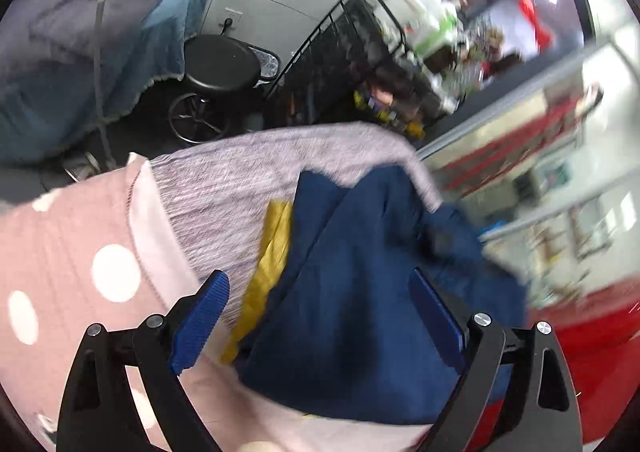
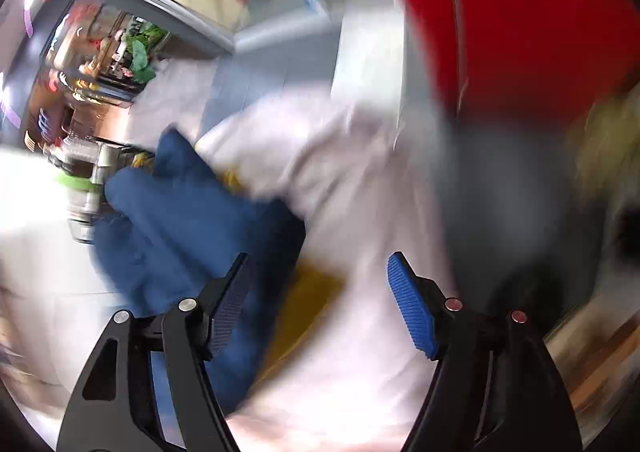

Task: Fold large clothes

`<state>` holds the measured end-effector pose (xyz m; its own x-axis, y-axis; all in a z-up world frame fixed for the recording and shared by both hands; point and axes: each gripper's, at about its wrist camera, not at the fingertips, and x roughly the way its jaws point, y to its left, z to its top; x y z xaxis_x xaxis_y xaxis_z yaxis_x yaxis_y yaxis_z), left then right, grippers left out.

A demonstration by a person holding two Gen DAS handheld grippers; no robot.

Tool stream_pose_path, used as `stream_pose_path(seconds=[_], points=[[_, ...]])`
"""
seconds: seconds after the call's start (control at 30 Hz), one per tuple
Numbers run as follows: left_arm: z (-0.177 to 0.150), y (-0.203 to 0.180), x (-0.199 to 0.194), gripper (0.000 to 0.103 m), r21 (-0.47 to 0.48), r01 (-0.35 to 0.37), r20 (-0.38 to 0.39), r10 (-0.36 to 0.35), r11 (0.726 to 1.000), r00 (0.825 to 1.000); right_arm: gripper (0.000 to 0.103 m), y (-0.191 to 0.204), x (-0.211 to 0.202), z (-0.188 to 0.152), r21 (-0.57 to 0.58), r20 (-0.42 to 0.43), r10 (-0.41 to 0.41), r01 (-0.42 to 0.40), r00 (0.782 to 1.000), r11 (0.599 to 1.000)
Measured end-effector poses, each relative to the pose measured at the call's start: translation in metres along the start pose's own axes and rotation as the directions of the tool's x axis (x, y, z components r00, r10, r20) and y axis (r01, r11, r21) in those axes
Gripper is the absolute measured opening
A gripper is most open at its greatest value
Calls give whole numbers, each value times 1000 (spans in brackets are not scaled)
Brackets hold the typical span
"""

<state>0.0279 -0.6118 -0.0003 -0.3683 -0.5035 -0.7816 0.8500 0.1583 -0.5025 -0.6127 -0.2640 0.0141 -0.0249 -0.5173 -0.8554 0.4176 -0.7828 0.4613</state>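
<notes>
A navy blue garment lies bunched on a pink sheet with white dots, next to a grey knit cloth and a mustard-yellow piece. My left gripper hangs above the blue garment, jaws wide open, its blue pads clear of the cloth. In the blurred right wrist view the same blue garment lies left of a pale pink cloth, with a yellow patch between. My right gripper is open over them, nothing pressed between its pads.
A black stool and a black wire rack stand beyond the bed. A blue and grey quilt lies at the upper left. A red surface borders the right side, also large and red in the right wrist view.
</notes>
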Motion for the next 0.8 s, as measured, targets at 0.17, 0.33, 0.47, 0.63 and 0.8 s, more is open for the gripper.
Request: stream_pose_path(seconds=[0.17, 0.33, 0.47, 0.63, 0.8], points=[[-43, -46, 10, 89, 157, -117, 20, 116, 981, 993, 70, 102, -15, -11, -473, 121, -50, 102, 991, 875], [-86, -98, -4, 97, 311, -283, 101, 265, 907, 959, 76, 186, 5, -81, -710, 55, -65, 85, 996, 699], [-108, -126, -9, 97, 386, -356, 106, 342, 851, 934, 82, 214, 14, -147, -812, 52, -95, 97, 994, 576], [-136, -147, -5, 97, 424, -317, -2, 351, 848, 936, 82, 231, 17, -204, -895, 23, -141, 84, 990, 439], [-154, -162, -7, 97, 485, -333, 19, 370, 809, 929, 90, 226, 8, -213, -912, 100, -151, 152, 983, 381]])
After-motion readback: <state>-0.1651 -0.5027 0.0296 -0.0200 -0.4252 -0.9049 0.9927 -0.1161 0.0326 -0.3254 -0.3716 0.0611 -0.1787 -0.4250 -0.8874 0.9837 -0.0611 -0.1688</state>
